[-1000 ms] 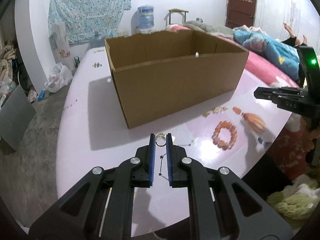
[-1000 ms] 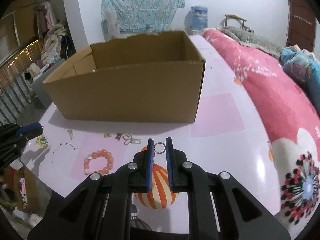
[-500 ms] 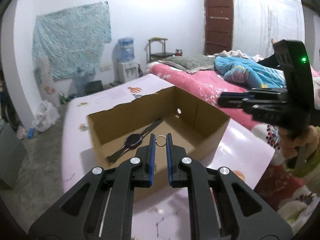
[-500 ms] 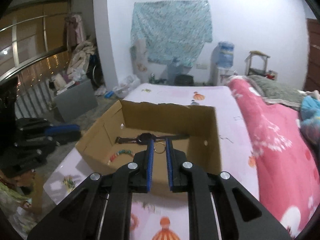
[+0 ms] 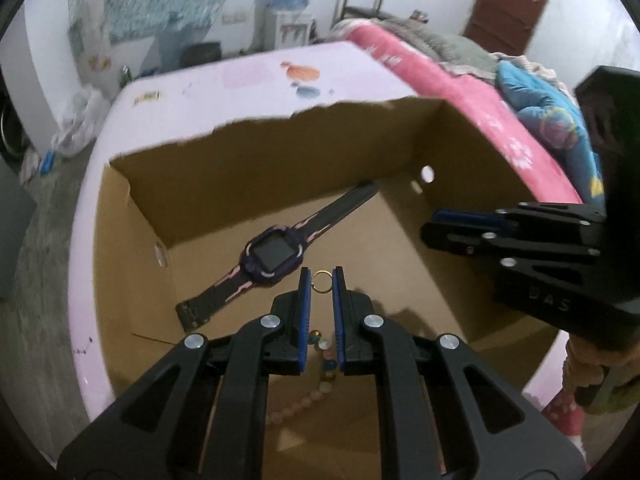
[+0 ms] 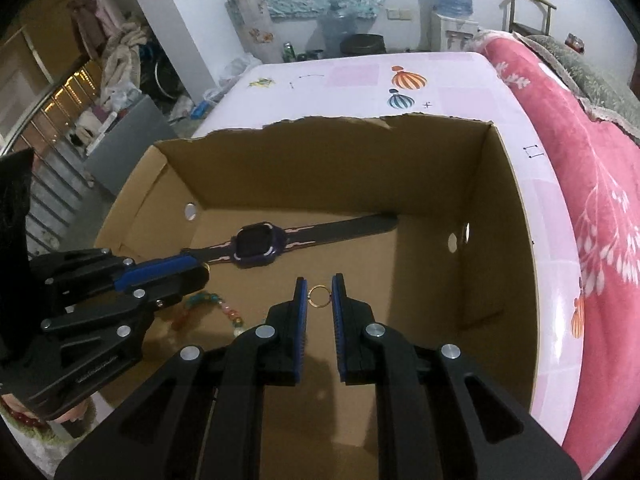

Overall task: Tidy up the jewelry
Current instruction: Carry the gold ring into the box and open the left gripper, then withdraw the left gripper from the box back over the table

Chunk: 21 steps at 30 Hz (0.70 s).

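Note:
Both grippers hang over the open cardboard box (image 5: 280,148) (image 6: 516,240). My left gripper (image 5: 321,280) is shut on a small gold ring (image 5: 321,281), pinched between its blue pads. My right gripper (image 6: 320,294) is shut on another gold ring (image 6: 319,295) in the same way. On the box floor lies a purple smartwatch (image 5: 274,258) (image 6: 258,245) with its strap stretched out. A string of coloured beads (image 5: 320,350) (image 6: 224,312) lies near the front, partly hidden by the fingers. The right gripper shows at the right edge of the left wrist view, the left gripper at the left of the right wrist view.
The box stands on a pale pink table (image 5: 256,76) (image 6: 360,76) printed with balloons. A pink bedspread (image 6: 592,152) runs along the right side. Water dispensers, a chair and a brown door (image 5: 508,4) stand by the far wall. Clutter fills the floor at left.
Both grippers rose from the tabletop in front of the box and moved forward over its open top, each keeping its ring. The box interior with the watch came into view.

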{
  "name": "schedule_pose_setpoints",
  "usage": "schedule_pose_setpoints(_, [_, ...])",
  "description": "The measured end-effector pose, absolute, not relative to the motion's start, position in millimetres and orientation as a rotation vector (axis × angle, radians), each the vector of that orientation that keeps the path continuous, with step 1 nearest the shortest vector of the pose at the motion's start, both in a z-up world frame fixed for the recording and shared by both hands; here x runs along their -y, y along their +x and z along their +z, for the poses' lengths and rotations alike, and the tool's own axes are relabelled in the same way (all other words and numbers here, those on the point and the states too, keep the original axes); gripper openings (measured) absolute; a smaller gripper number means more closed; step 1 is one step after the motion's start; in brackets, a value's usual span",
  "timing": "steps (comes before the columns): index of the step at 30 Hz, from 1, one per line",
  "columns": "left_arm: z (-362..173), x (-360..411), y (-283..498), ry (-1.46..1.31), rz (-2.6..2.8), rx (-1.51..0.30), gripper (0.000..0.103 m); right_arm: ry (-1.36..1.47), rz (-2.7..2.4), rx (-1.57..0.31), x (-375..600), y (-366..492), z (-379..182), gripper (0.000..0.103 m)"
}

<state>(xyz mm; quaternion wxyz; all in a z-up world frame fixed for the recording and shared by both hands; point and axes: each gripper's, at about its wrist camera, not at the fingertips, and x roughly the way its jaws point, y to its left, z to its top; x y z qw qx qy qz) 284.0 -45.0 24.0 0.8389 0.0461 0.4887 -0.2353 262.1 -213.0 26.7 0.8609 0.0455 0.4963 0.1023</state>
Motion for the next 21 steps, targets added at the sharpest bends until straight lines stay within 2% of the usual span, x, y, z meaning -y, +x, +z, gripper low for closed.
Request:
schedule_pose_setpoints(4, [19.8, 41.2, 285.3, 0.085, -0.485, -1.044, 0.011, 0.068, 0.19, -1.031, 209.6, 259.8, 27.2, 0.013])
schedule_pose_setpoints(7, [20.1, 39.7, 285.5, 0.094, -0.462, -1.044, 0.019, 0.057, 0.178, -1.03, 210.0, 261.2, 27.5, 0.015])
schedule_pose_setpoints(8, [19.4, 39.2, 285.5, 0.09, -0.46, -1.049, 0.019, 0.053, 0.173, -1.027, 209.5, 260.6, 28.3, 0.017])
schedule_pose_setpoints(10, [20.1, 37.9, 285.1, 0.088, -0.453, -1.05, 0.022, 0.043, 0.161, -1.011, 208.2, 258.6, 30.9, 0.029])
schedule_pose_setpoints(15, [23.5, 36.8, 283.8, 0.087, -0.433, -1.038, 0.03, 0.032, 0.138, -0.991, 210.9, 256.7, 34.7, 0.039])
schedule_pose_setpoints(21, [34.6, 31.4, 272.3, 0.079, -0.429, -0.993, 0.035, 0.048, 0.127, -0.928, 217.7, 244.1, 52.7, 0.05])
